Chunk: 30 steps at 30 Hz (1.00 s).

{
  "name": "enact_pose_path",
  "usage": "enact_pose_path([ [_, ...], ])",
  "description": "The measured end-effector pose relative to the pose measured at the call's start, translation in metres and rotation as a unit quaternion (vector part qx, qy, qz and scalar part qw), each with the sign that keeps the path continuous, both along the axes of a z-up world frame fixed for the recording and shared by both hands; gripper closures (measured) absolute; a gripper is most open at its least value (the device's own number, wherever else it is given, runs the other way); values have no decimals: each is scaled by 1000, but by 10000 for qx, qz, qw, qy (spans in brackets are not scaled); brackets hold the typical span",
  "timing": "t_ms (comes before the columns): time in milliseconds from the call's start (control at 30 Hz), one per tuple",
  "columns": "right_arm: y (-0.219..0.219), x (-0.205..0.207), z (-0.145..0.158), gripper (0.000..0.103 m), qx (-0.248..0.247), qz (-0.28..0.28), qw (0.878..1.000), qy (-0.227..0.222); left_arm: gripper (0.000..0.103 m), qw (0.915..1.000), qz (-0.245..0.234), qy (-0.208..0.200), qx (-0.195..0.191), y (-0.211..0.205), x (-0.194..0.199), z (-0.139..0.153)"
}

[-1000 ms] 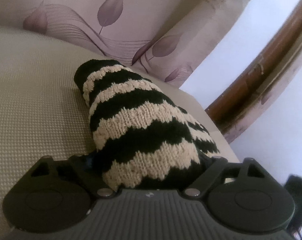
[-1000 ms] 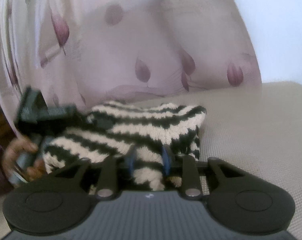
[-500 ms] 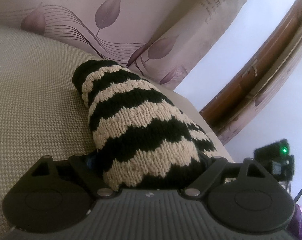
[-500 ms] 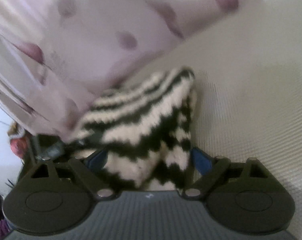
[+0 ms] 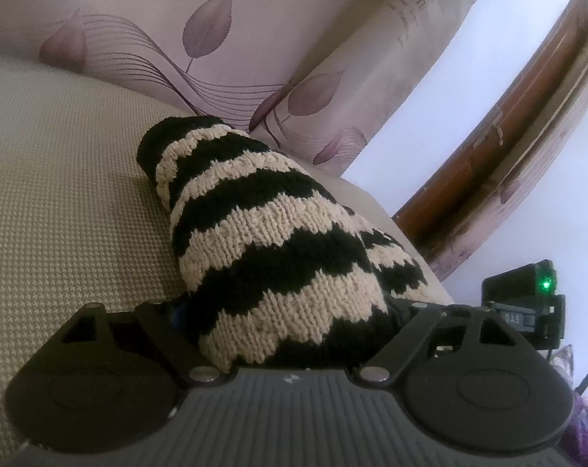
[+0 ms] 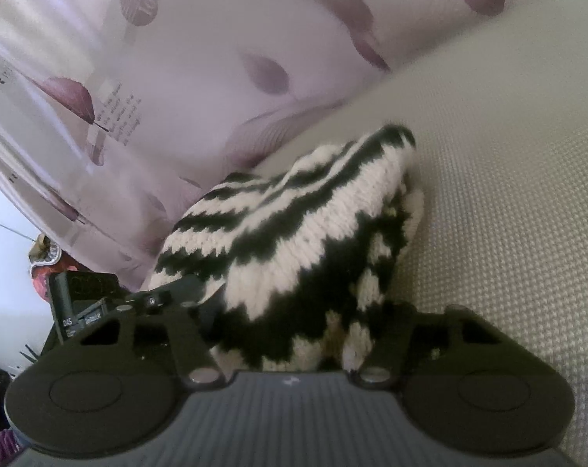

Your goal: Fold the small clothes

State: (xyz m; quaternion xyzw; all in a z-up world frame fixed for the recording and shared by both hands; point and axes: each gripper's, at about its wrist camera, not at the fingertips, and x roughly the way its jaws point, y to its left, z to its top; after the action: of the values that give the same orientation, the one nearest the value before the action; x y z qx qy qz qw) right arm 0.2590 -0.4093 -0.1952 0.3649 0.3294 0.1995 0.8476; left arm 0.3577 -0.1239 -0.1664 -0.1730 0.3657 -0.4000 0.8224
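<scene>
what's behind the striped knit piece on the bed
Behind the striped knit piece hangs a pale curtain printed with purple leaves. The beige woven surface runs back to it. Whatever is directly beneath the knit is hidden.

A beige woven cushion surface [image 5: 60, 194] carries everything; its fine houndstooth-like weave shows clearly in both views [image 6: 508, 214]. Directly on it lies one knitted garment [image 5: 263, 241] with black and cream zigzag stripes, bunched into a mound that starts between the left jaws and runs away ahead of them. In the right wrist view the same garment [image 6: 294, 241] rises between and just ahead of the right jaws, with bare cushion to their right.
</scene>
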Motion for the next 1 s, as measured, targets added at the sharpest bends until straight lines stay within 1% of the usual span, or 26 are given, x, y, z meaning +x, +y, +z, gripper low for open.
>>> enact_pose_path([
  [133,-2,-1,1,42,-49,10,10000,8,23,9995,64,-182,254,-8,-5,3],
  [300,4,-1,2,42,-110,-64,9999,46,25,9982,169,-348,451,-10,-12,5],
  [467,15,-7,8,46,-398,-250,9989,-11,29,9956,346,-569,664,-15,-22,10],
  [600,20,-11,14,49,-541,-346,9979,-87,33,9935,480,-657,797,-18,-29,15],
  [767,23,-15,20,50,-582,-440,9972,-138,35,9922,533,-700,881,-20,-34,20],
  [1000,26,-22,26,51,-453,-573,9971,-196,37,9903,559,-774,1009,-23,-41,28],
])
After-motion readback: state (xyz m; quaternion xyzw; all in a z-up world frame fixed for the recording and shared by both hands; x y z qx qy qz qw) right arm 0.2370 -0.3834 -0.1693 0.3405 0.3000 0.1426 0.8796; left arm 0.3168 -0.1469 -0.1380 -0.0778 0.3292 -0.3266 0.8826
